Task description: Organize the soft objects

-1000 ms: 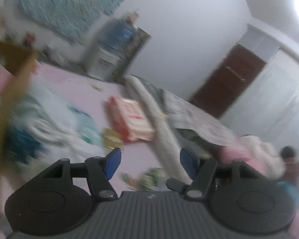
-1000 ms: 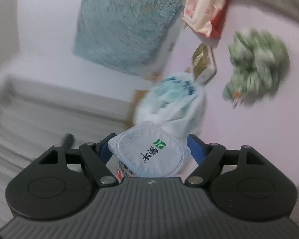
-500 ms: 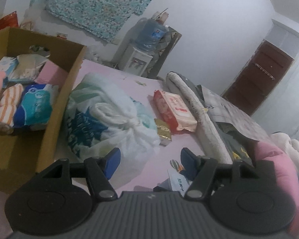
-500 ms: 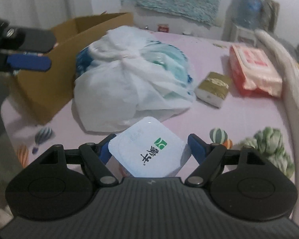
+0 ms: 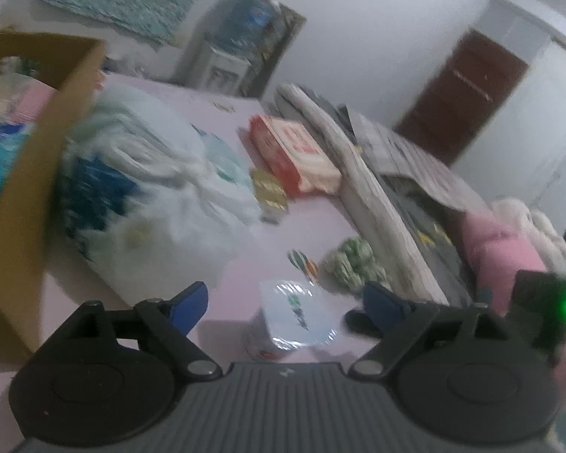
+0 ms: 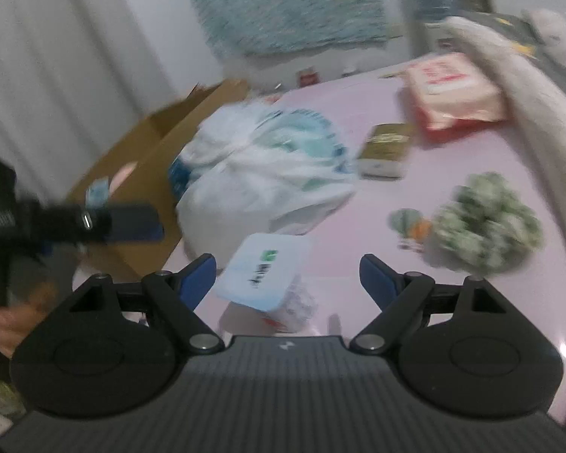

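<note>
My left gripper (image 5: 285,304) points down at a slant toward the pink bed sheet (image 5: 313,211), its jaws opening wide. The small tissue pack (image 5: 296,315) stands on the sheet between them, touched by neither blue pad. My right gripper (image 6: 287,273) also tilts downward, jaws opening; the same tissue pack (image 6: 262,271) leans between its fingers, apart from both pads, its base on the sheet (image 6: 452,151).

From the right camera I see the left gripper (image 6: 132,222) off to the side, level and dark, with a hand (image 6: 3,324) gripping its handle low at the edge. Past it the cardboard box (image 6: 147,147) sits open. The tied white plastic bag (image 5: 162,188) lies just beside the box (image 5: 26,173). Further on lie a gold packet (image 6: 385,143) and a red wipes pack (image 6: 452,87), with a green bundle (image 6: 486,222) near the rolled blanket (image 6: 539,113). Both views are blurred.
</note>
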Tool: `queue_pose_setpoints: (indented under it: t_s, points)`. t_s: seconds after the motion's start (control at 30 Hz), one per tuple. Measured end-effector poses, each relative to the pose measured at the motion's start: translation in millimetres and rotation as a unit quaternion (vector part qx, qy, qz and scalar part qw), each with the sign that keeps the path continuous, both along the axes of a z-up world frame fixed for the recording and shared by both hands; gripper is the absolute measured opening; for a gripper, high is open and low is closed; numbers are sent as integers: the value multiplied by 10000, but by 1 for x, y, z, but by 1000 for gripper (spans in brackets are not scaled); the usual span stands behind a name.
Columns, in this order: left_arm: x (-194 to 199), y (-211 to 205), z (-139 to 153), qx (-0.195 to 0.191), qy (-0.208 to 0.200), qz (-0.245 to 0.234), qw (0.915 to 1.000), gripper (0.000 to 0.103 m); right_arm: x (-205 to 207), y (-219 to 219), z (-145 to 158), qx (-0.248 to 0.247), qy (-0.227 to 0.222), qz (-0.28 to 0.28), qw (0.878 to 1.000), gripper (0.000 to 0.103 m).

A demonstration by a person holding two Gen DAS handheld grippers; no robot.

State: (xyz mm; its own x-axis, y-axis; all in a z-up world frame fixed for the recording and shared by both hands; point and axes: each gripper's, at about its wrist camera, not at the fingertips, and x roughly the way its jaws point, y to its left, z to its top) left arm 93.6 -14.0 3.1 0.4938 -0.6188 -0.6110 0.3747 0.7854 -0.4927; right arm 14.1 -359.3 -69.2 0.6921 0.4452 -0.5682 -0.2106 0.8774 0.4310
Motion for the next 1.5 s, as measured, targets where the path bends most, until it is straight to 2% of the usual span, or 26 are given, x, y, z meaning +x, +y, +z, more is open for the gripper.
queue_pose_setpoints:
  t_s: [0.17, 0.3, 0.4, 0.5, 0.57, 0.83, 0.93, 1.03, 1.23, 1.3, 1.33, 1.43, 1.47, 1.5]
  points:
    - [4, -39, -12, 371, 83, -474, 9982, 102, -23, -38, -1, 224, 47, -709, 9972, 83]
    - [11, -69, -22, 795, 98, -546, 9953, 102, -32, -54, -11, 372, 142, -985, 9943, 83]
    - [19, -85, -30, 1075, 200, -467, 9929, 102, -32, -56, -15, 292, 126, -1068, 9938, 83]
    - [24, -98, -38, 1544, 217, -338, 9872, 97, -25, -56, -16, 111, 53, -1081, 9941, 83]
    - [26, -102, -41, 1700, 208, -337, 9846, 93, -18, -56, -14, -1, -3, -1073, 9942, 83]
    - [28, -94, -41, 1834, 200, -553, 9813, 74, 17, -54, -12, -510, -153, -1045, 9931, 83]
    - [27, -94, -39, 1954, 132, -625, 9786, 75, 32, -49, -11, -833, -219, -1036, 9909, 85]
    - [29, -93, -41, 2008, 157, -599, 9777, 81, 48, -44, -16, -1210, -195, -1031, 9871, 93]
    - [34, -91, -45, 1892, 281, -572, 9799, 78, 82, -38, -43, -1786, 91, -848, 9802, 96]
    - [34, -89, -45, 1811, 278, -588, 9813, 71, 85, -34, -49, -1927, 127, -784, 9780, 94]
    - [34, -89, -44, 1783, 271, -594, 9818, 63, 85, -32, -51, -1968, 129, -733, 9776, 93]
    - [34, -86, -44, 1802, 203, -554, 9819, 63, 84, -24, -55, -2220, 138, -674, 9726, 83]
    - [34, -86, -44, 1792, 184, -552, 9821, 63, 83, -22, -55, -2331, 110, -690, 9699, 76]
    - [33, -85, -44, 1766, 173, -556, 9825, 63, 82, -21, -55, -2398, 109, -716, 9681, 66]
